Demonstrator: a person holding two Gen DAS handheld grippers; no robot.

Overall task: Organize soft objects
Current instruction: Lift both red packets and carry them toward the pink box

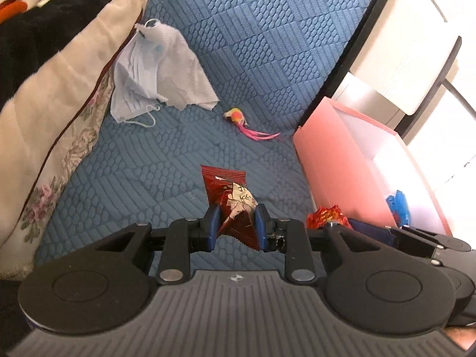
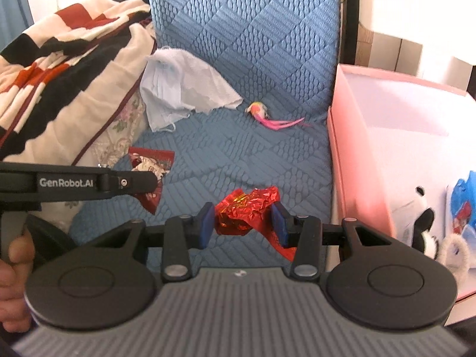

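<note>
Left gripper point(image 1: 237, 223) is clamped on a dark red packet point(image 1: 235, 205) above the blue bed point(image 1: 267, 44); right gripper point(image 2: 244, 223) is pinching a crumpled foil wrapper point(image 2: 247, 208). Only the right view shows the panda plush point(image 2: 425, 223) inside the pink box point(image 2: 357, 163), plus a hand point(image 2: 15, 276) on the left handle.

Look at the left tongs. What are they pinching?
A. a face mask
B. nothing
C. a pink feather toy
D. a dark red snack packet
D: the left tongs have their blue pads pressed on a dark red snack packet, lifted above the blue bed cover.
</note>
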